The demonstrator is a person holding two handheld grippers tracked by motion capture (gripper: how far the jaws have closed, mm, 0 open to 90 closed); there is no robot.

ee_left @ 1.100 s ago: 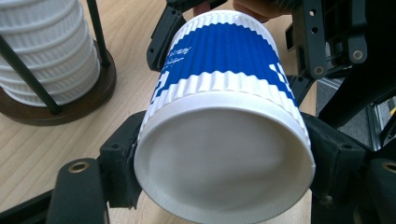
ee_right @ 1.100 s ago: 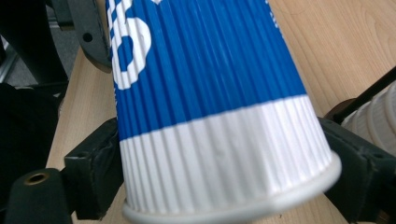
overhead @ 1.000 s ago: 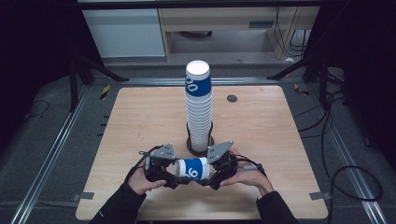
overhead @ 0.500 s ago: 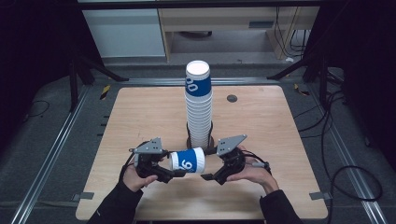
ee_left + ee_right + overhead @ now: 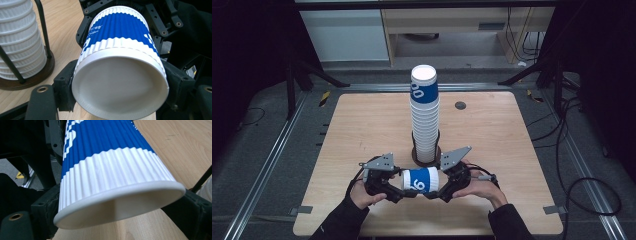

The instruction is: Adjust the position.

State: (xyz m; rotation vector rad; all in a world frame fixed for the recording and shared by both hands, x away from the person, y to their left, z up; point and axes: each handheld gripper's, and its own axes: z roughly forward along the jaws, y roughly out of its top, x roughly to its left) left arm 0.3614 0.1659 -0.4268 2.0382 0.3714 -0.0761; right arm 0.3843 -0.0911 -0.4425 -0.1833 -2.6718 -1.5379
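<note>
- We hold one ribbed paper cup (image 5: pixel 421 180) level between both grippers, near the cup stack (image 5: pixel 424 117).
- Left gripper (image 5: pixel 398 186) clamps its base; right gripper (image 5: pixel 435 192), jaws just narrowing, straddles its rim.

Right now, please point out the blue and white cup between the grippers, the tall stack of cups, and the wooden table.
blue and white cup (image 5: pixel 421 180): high view, on its blue band.
stack of cups (image 5: pixel 425 117): high view, on its white ribbed middle.
wooden table (image 5: pixel 362 125): high view, on its bare left part.
</note>
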